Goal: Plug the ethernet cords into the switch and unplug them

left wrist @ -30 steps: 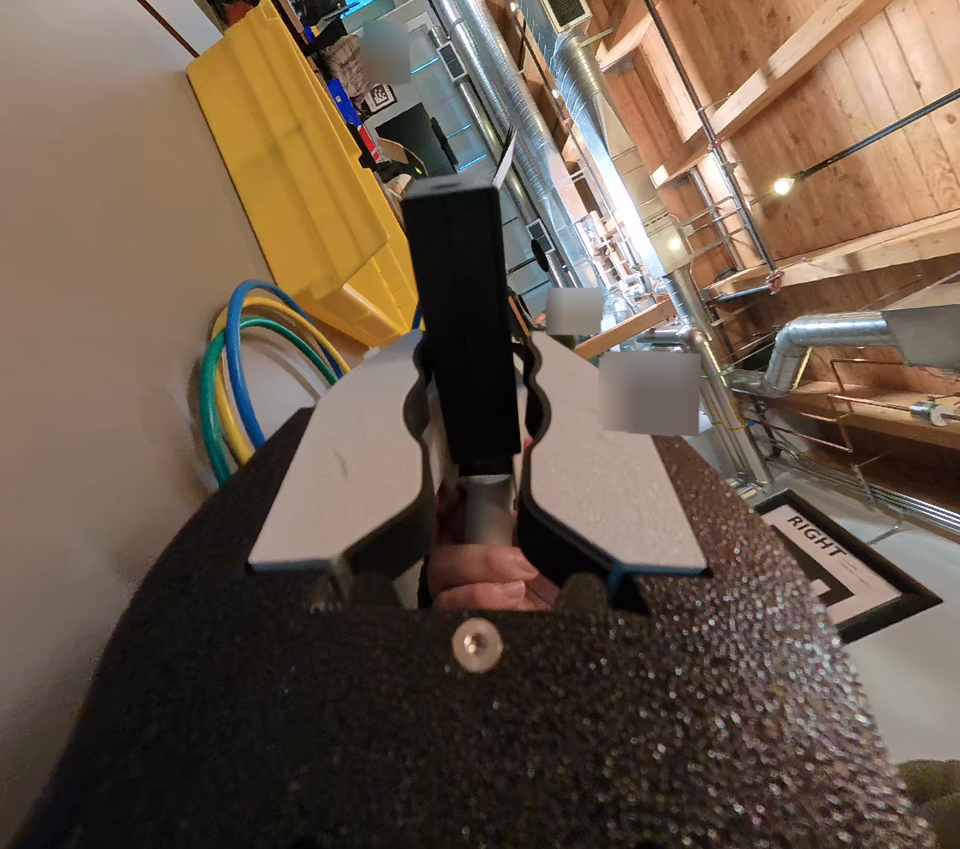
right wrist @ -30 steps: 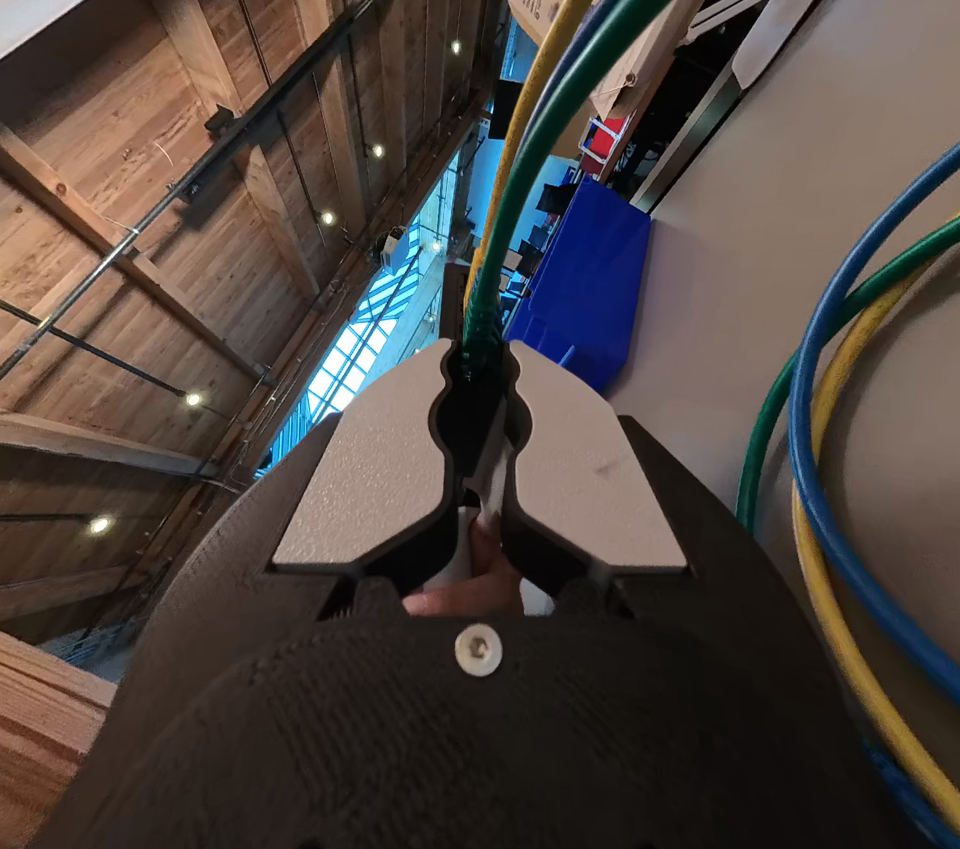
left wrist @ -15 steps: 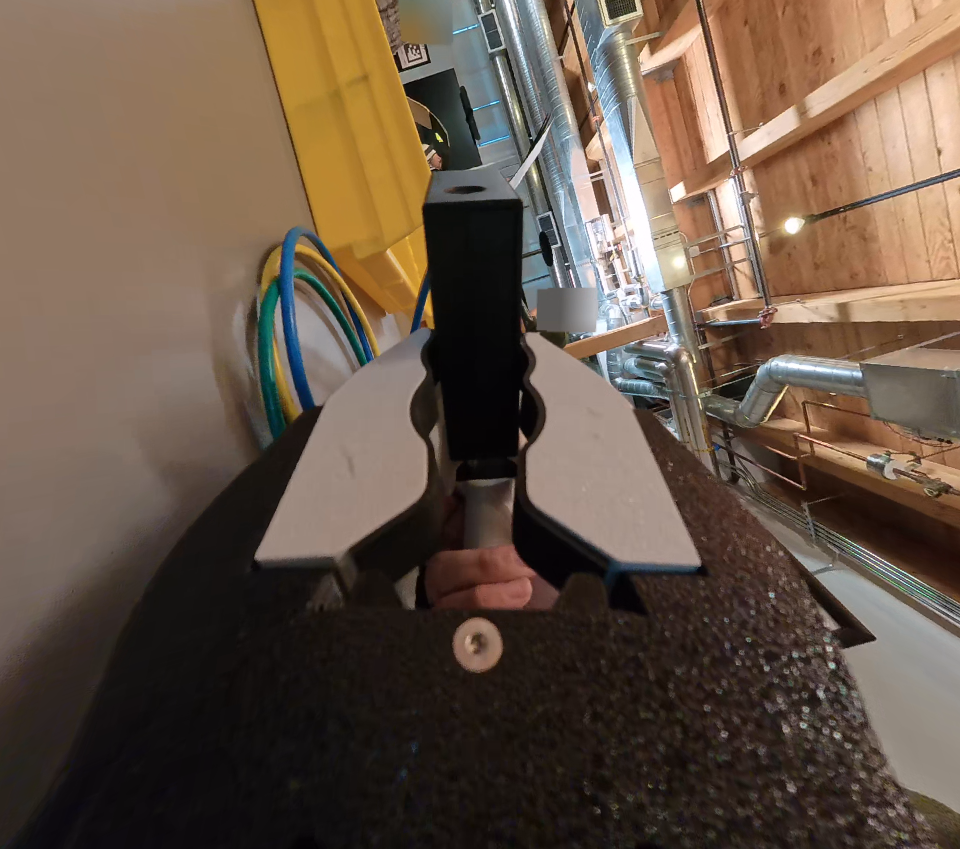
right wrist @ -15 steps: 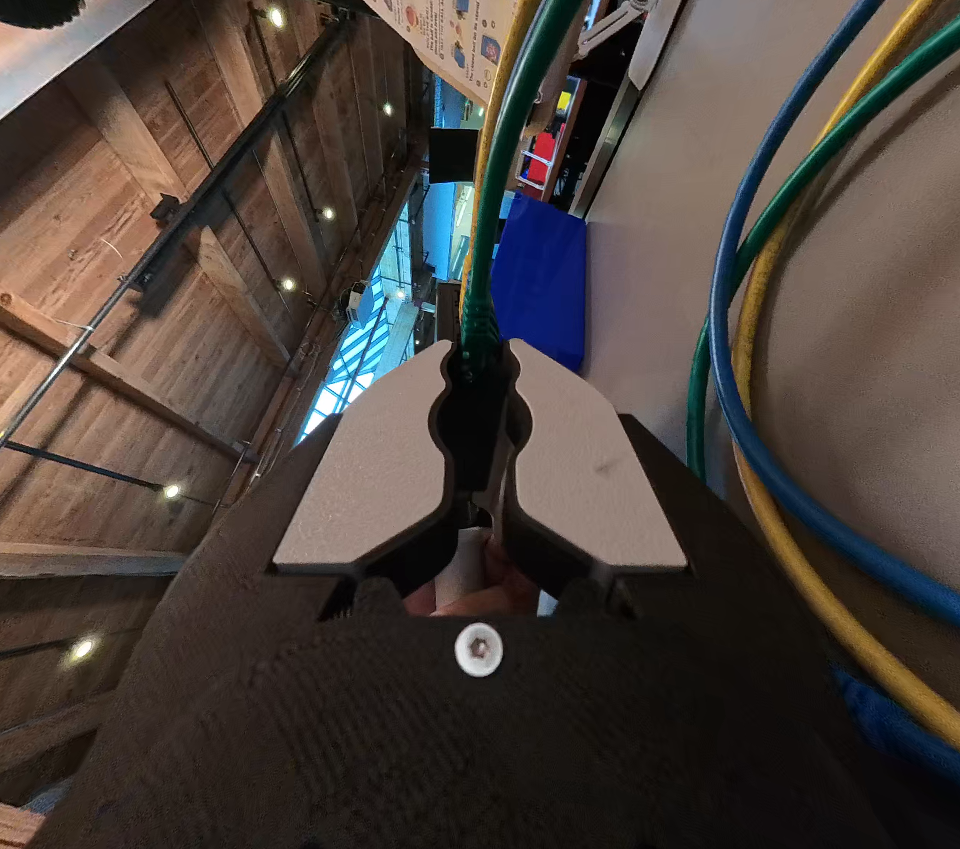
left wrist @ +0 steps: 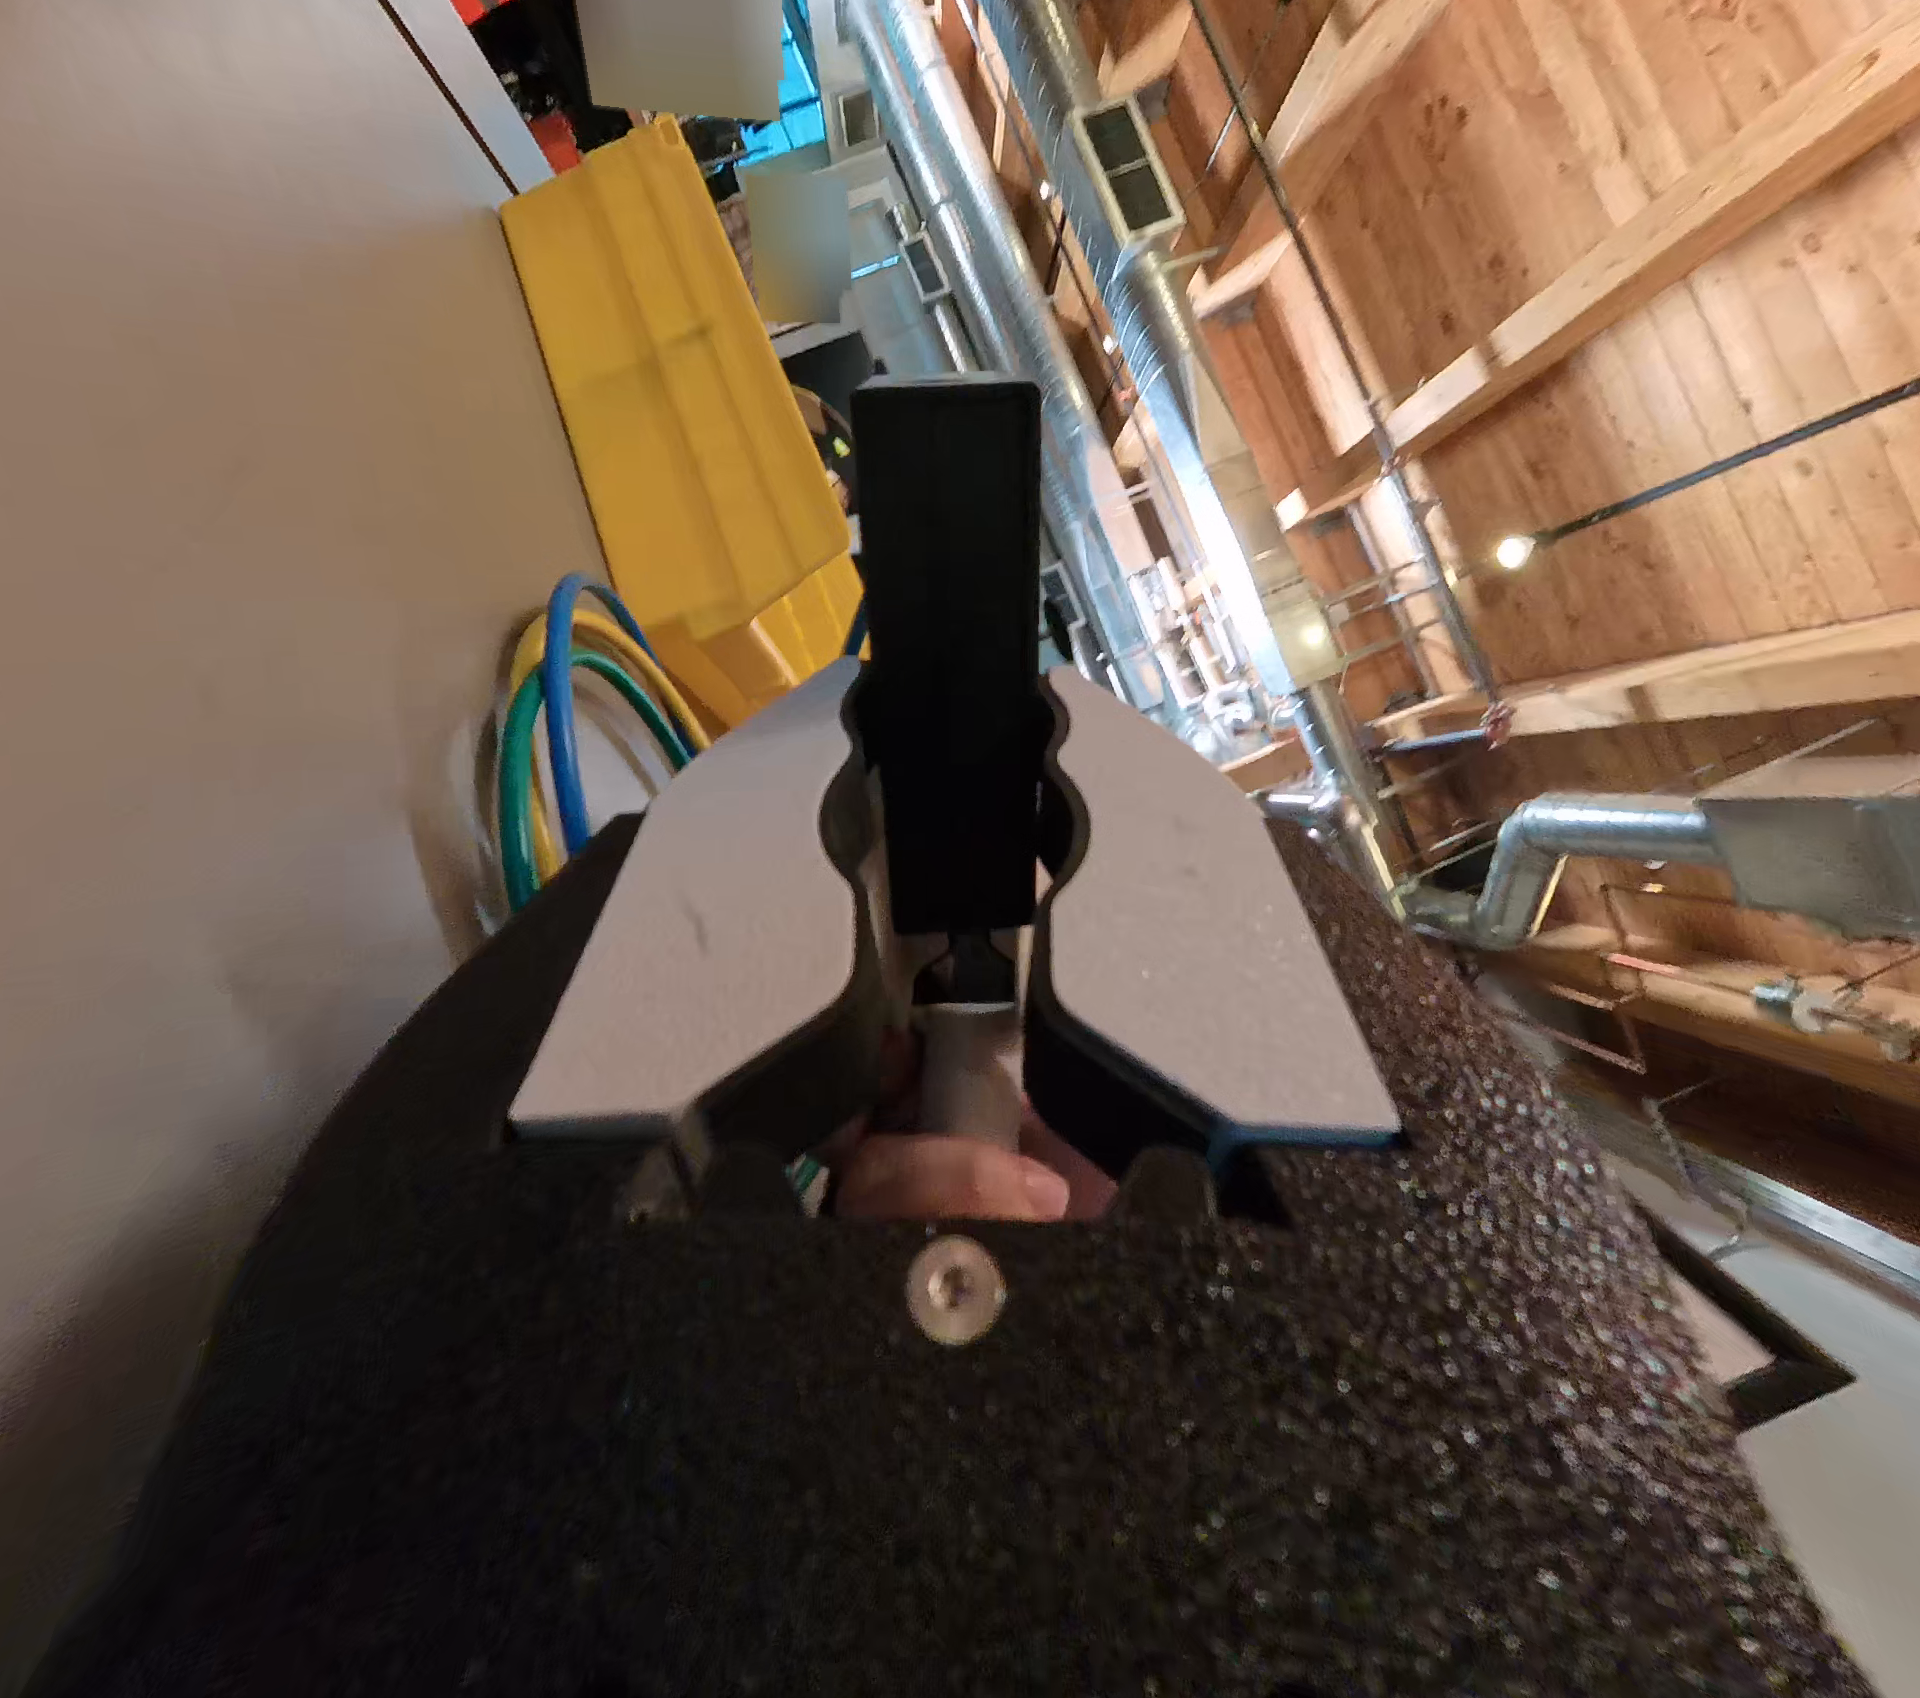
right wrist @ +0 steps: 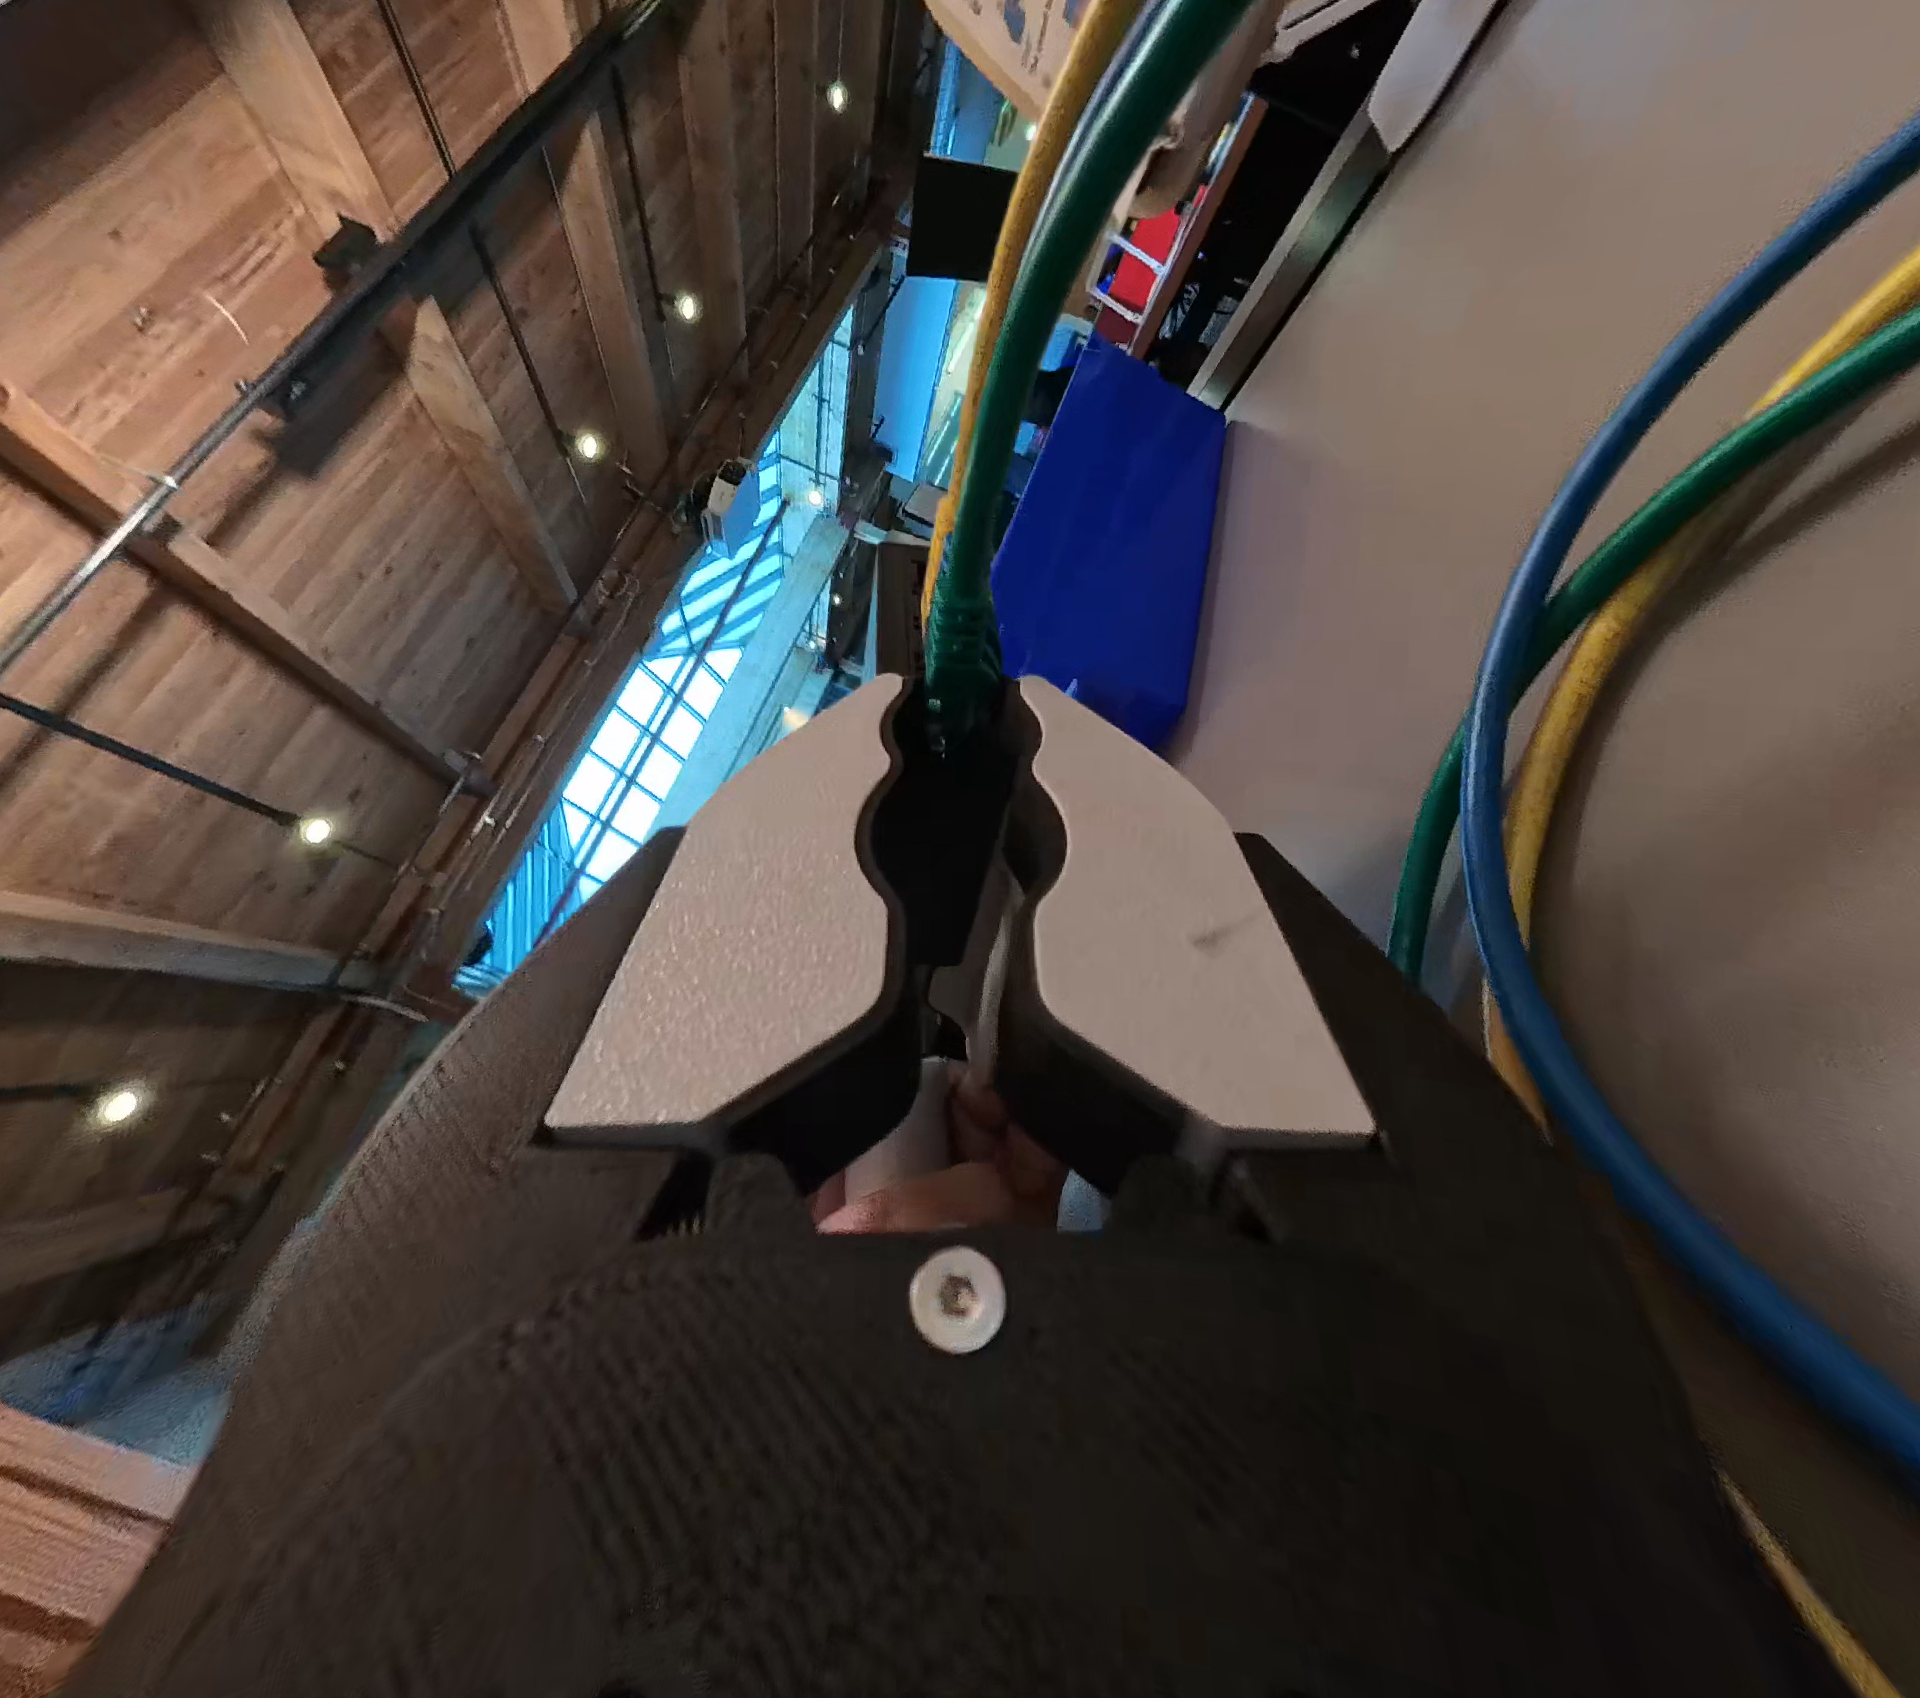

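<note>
A rectangular black plastic switch point(left wrist: 948, 661) is clamped in the left gripper point(left wrist: 951, 801) and a green ethernet cord's plug point(right wrist: 961, 661) in the right gripper point(right wrist: 956, 775), both lifted off the table, so alignment of plug and port is judged next.

Bright daylight, fisheye-warped edges, slight motion blur

A pale beige flat tabletop point(left wrist: 208, 505) is filling the left wrist view from 7 to 11 o'clock. A yellow ribbed plastic bin point(left wrist: 665, 422) is sitting on it toward 11 o'clock, and just beside it, at 9 o'clock, blurred loops of cable point(left wrist: 540, 744) are resting. In the right wrist view the tabletop point(right wrist: 1558, 298) is running from 1 to 5 o'clock. It is bearing a blue plastic bin point(right wrist: 1112, 568) near 12 o'clock and looped blue cable point(right wrist: 1481, 817), green cable point(right wrist: 1418, 879) and yellow cable point(right wrist: 1532, 869) at 3 o'clock.
</note>
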`<state>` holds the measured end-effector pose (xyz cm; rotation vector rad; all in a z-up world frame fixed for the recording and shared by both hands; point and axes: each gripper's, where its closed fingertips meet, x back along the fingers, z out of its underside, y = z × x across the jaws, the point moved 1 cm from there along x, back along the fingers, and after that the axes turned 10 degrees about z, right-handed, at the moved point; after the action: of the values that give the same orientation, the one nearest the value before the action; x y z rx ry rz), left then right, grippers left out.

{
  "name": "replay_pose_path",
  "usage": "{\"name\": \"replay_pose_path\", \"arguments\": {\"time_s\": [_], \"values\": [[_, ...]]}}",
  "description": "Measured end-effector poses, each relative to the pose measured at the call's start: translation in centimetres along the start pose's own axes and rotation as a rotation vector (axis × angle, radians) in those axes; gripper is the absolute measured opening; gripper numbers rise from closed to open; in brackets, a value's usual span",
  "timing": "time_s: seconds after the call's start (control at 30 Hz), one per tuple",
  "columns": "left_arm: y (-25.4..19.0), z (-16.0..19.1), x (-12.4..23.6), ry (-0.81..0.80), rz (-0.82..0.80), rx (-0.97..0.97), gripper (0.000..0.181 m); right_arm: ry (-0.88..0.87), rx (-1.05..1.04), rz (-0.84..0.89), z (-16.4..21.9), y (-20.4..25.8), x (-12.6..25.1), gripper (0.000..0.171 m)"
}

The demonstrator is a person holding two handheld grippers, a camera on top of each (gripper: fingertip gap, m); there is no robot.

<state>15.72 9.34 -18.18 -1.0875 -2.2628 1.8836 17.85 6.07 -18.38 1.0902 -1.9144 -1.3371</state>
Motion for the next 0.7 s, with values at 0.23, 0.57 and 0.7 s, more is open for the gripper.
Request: {"name": "replay_pose_path", "arguments": {"time_s": [0.23, 0.57, 0.7], "values": [[-0.5, -0.5, 0.0, -0.026, 0.031, -0.123, 0.027, 0.046, 0.127, -0.034, -0.1, 0.8, -0.3, 0.014], [-0.3, 0.6, -0.1, 0.194, 0.081, -0.072, 0.027, 0.140, 0.297, -0.045, -0.5, 1.1, 0.3, 0.015], [0.0, 0.4, 0.4, 0.257, 0.066, -0.055, 0.026, 0.193, 0.347, -0.038, 0.1, 0.8, 0.3, 0.015]]}}
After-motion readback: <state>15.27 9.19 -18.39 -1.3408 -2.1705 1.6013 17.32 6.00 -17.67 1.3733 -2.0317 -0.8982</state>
